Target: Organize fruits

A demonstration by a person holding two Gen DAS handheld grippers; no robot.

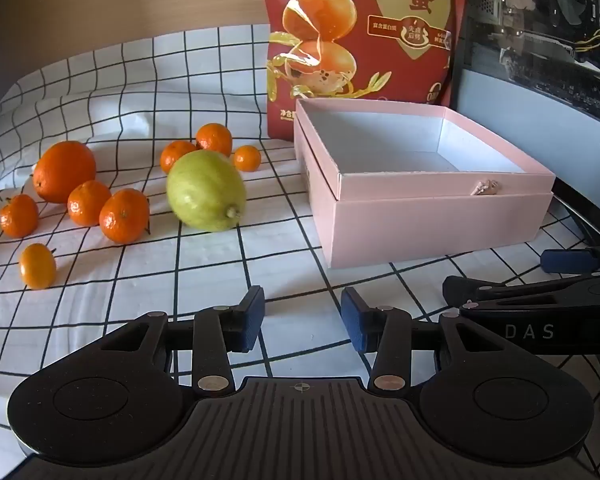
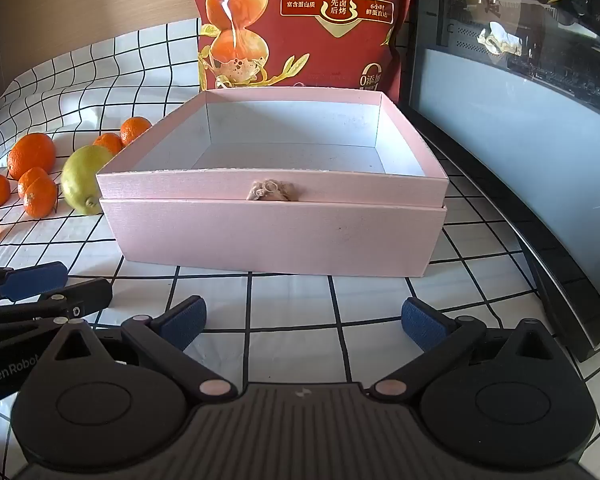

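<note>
An empty pink box (image 1: pixel 420 220) stands open on the checked cloth, to the right in the left wrist view and straight ahead in the right wrist view (image 2: pixel 272 236). To its left lie a green lemon-like fruit (image 1: pixel 206 190), a large orange (image 1: pixel 64 170), several mandarins (image 1: pixel 124 216) and a small kumquat (image 1: pixel 38 266). My left gripper (image 1: pixel 303 308) hovers over the cloth in front of the fruit, jaws a little apart with nothing between them. The right gripper (image 2: pixel 304 312) is spread wide and empty before the box's front wall. Both grippers sit side by side, well short of the fruit.
A tall red snack bag (image 1: pixel 364 32) stands right behind the box. A dark computer case with a glass panel (image 2: pixel 520 128) lines the right side. The black-and-white checked cloth (image 1: pixel 220 264) rises in folds at the back left.
</note>
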